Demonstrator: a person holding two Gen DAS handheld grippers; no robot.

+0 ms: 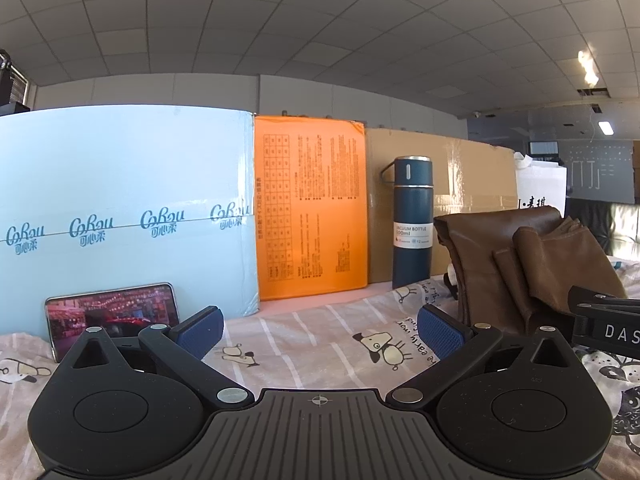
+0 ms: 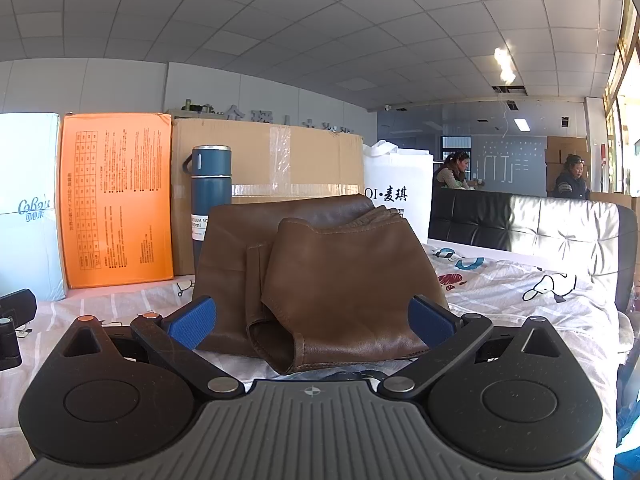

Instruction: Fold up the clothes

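A brown leather-like garment lies folded in a bulky pile on the cartoon-print bedsheet. My right gripper is open, its blue pads on either side of the pile's near edge, apart from it. In the left wrist view the same brown garment sits at the right. My left gripper is open over bare bedsheet, nothing between its fingers. Part of the right gripper's body shows at that view's right edge.
A dark blue vacuum bottle stands behind the garment. A pale blue box, an orange box and a cardboard box line the back. A phone leans on the blue box. A white bag, a padded headboard and two people stand beyond.
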